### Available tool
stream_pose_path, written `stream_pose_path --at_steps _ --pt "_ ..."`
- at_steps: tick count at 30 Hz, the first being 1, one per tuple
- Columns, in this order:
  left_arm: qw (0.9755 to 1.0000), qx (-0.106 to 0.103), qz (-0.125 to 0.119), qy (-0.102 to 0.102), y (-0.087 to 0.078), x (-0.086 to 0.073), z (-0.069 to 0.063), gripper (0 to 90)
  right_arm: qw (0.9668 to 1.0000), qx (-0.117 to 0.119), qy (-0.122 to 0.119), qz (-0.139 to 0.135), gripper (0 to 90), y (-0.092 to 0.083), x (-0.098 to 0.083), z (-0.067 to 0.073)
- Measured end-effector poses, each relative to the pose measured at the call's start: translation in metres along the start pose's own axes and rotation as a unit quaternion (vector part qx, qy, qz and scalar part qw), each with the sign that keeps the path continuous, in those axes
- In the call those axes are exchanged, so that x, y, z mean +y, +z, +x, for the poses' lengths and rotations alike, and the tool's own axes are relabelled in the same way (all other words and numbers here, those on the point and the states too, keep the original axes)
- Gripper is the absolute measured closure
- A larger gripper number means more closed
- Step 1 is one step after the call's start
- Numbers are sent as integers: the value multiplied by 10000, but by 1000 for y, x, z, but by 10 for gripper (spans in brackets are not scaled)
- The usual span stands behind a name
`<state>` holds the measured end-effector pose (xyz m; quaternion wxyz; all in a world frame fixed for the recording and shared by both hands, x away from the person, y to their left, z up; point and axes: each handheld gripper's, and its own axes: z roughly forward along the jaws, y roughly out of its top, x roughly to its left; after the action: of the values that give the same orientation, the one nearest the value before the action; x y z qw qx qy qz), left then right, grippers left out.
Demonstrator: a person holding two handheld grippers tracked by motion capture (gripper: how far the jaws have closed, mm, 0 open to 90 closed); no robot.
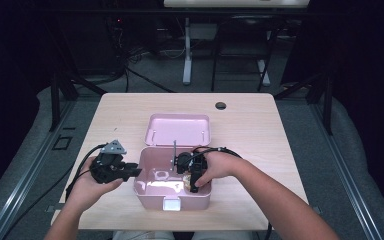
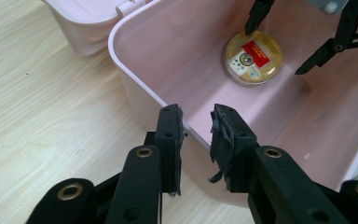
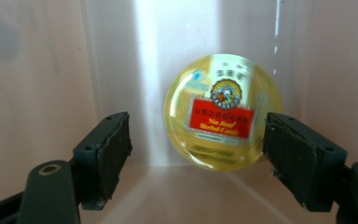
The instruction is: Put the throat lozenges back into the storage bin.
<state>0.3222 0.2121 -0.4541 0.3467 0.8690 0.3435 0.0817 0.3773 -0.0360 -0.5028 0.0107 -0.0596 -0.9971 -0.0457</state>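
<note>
your right gripper (image 3: 196, 154) hangs inside the pink box (image 1: 147, 192) with its jaws released, spread either side of the round tin (image 3: 222, 118) and not pressing it (the pad at 3 o'clock looks very close to its edge). the tin is a flat gold disc with a glossy domed lid, a red label band with pale lettering across its middle and a small round emblem above that. it lies on the box floor towards the box's 3 o'clock wall. your left gripper (image 2: 196, 135) straddles the box's 9 o'clock wall, jaws clenched on its rim. the box's lid (image 1: 179, 129) lies open at 12 o'clock on the worktop (image 1: 250, 125).
</note>
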Motion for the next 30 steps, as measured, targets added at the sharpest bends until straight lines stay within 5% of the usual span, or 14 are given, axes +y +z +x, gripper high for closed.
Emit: stream_pose_path --at_steps 12,30 --pt "10000 17 -6 14 0 0 0 722 9999 -100 45 -122 249 -18 -1 5" --pt "10000 21 10 32 0 0 0 722 9986 -343 191 -362 287 -70 -10 4"
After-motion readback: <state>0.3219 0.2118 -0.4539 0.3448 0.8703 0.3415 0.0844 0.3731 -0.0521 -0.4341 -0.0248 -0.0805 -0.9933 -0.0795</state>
